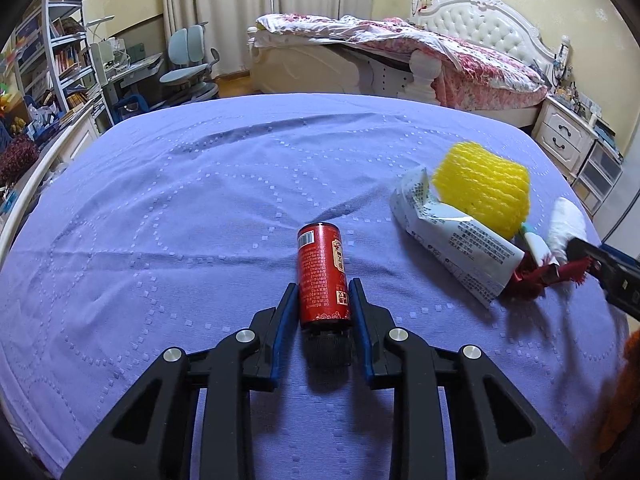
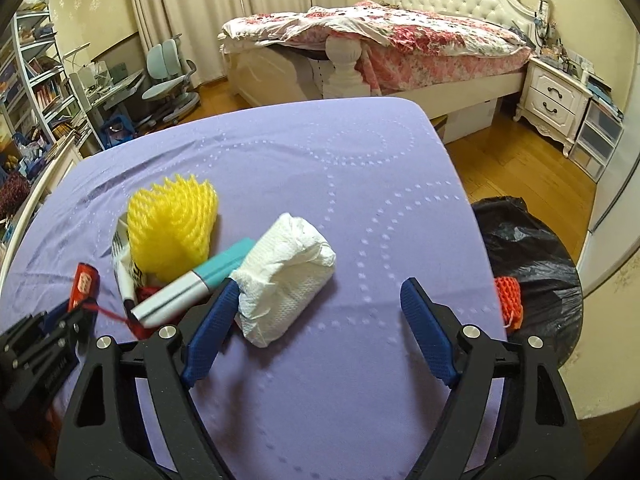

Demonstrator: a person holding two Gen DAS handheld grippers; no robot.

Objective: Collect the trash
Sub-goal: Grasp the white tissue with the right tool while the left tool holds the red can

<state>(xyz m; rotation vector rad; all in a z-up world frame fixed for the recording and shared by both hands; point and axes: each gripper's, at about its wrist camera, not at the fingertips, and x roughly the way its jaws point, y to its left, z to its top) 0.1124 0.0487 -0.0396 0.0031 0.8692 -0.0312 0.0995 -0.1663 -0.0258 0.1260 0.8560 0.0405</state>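
My left gripper (image 1: 322, 286) is shut on a red bottle with a black cap (image 1: 323, 276), which lies on the purple cloth (image 1: 200, 200); the bottle also shows in the right wrist view (image 2: 85, 284). My right gripper (image 2: 320, 298) is open and empty, its left finger against a crumpled white tissue wad (image 2: 286, 276). To its left lie a yellow foam net (image 2: 174, 226), a teal and grey tube (image 2: 196, 282) and a printed wrapper (image 1: 452, 236). The yellow net (image 1: 482, 188) and the tissue (image 1: 566, 222) also show in the left wrist view.
A bin lined with a black bag (image 2: 528, 256) stands at the table's right edge, with an orange foam net (image 2: 509, 300) on its rim. A bed (image 2: 400, 40), nightstand (image 2: 554, 96), desk chair (image 1: 188, 64) and bookshelves (image 1: 44, 60) lie beyond.
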